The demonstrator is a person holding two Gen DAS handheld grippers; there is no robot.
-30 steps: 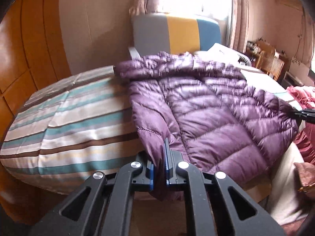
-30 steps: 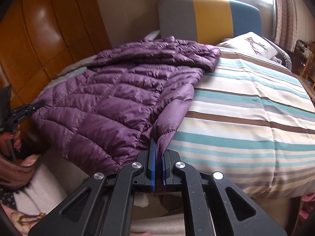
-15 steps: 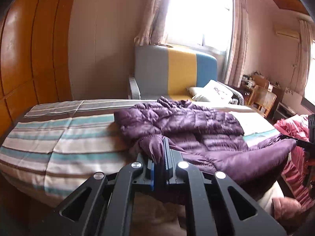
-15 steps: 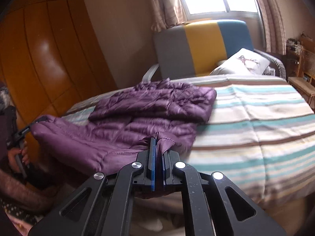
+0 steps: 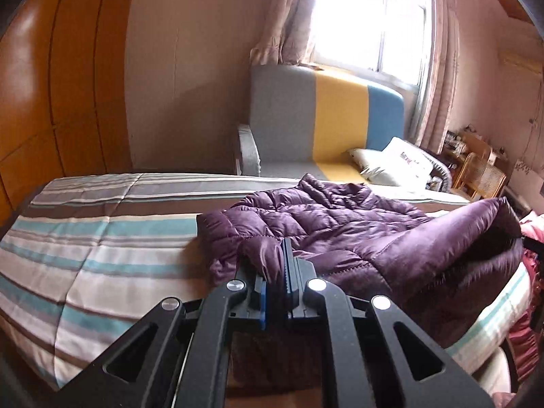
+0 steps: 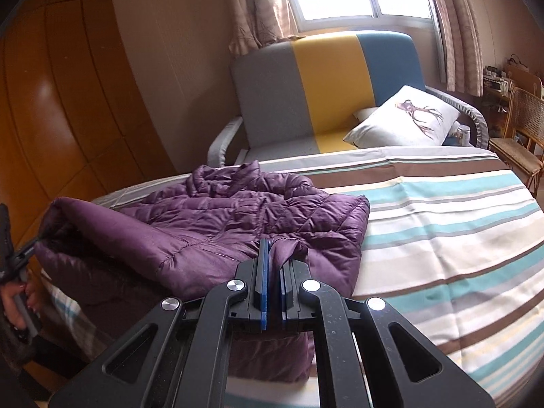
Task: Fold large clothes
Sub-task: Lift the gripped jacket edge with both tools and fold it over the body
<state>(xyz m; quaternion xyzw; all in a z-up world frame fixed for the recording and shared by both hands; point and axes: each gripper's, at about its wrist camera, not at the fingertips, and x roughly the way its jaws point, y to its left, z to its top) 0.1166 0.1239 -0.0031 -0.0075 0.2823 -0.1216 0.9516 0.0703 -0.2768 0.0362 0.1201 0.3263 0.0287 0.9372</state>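
While clamped tight on opposite hem corners of the purple puffer jacket (image 5: 340,224), left gripper (image 5: 277,268) and right gripper (image 6: 273,265) up close, hem lifted, rest lying on the striped bedspread (image 6: 442,224), tricolor armchair (image 6: 323,78) behind.

Purple quilted jacket (image 5: 340,224) on striped bed, upper part lying crumpled, near hem raised and doubling over.

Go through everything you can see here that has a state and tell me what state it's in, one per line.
Left gripper: shut on purple jacket hem.
Right gripper: shut on the hem's other corner.
Purple jacket: lower half lifted, partly folded over, on the striped bedspread.
Curtains: drawn open.
Pillow: propped on the sofa.
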